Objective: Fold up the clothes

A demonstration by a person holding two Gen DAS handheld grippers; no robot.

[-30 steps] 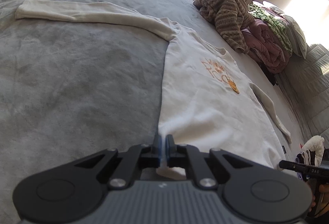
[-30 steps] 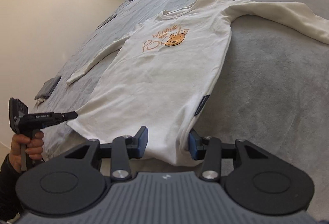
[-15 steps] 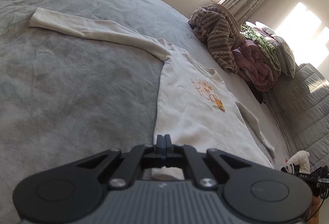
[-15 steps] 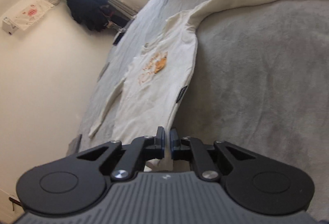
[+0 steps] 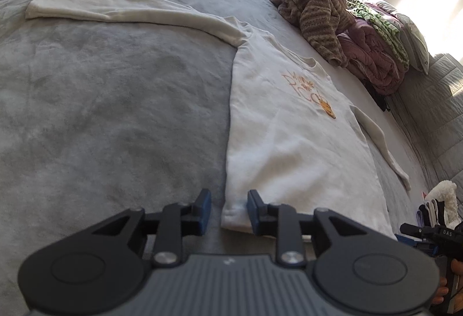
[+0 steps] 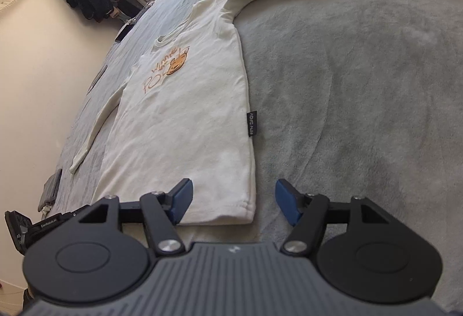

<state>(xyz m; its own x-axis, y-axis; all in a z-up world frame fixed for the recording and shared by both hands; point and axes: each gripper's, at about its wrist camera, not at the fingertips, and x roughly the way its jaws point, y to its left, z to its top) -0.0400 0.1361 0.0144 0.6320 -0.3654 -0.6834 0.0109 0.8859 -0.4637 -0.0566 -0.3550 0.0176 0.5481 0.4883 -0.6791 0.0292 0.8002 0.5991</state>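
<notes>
A cream long-sleeved shirt (image 5: pixel 283 142) lay flat and face up on a grey bed cover (image 5: pixel 110 113), its orange print (image 6: pixel 166 69) showing on the chest and both sleeves stretched out to the sides. The left gripper (image 5: pixel 228 210) sat low at one corner of the hem with its blue-padded fingers (image 5: pixel 204 210) apart; the corner of the fabric lay between them, and the pads did not press on it. The right gripper (image 6: pixel 233 201) sat at the opposite hem corner with its fingers spread wider, the corner likewise lying between them unclamped. A small black label (image 6: pixel 251 124) stuck out from the side seam near that corner. Beyond the shirt's collar, a brown knitted garment (image 5: pixel 312 12) was heaped on the bed beside a stack of folded bedding (image 5: pixel 379 46) under a window.
</notes>
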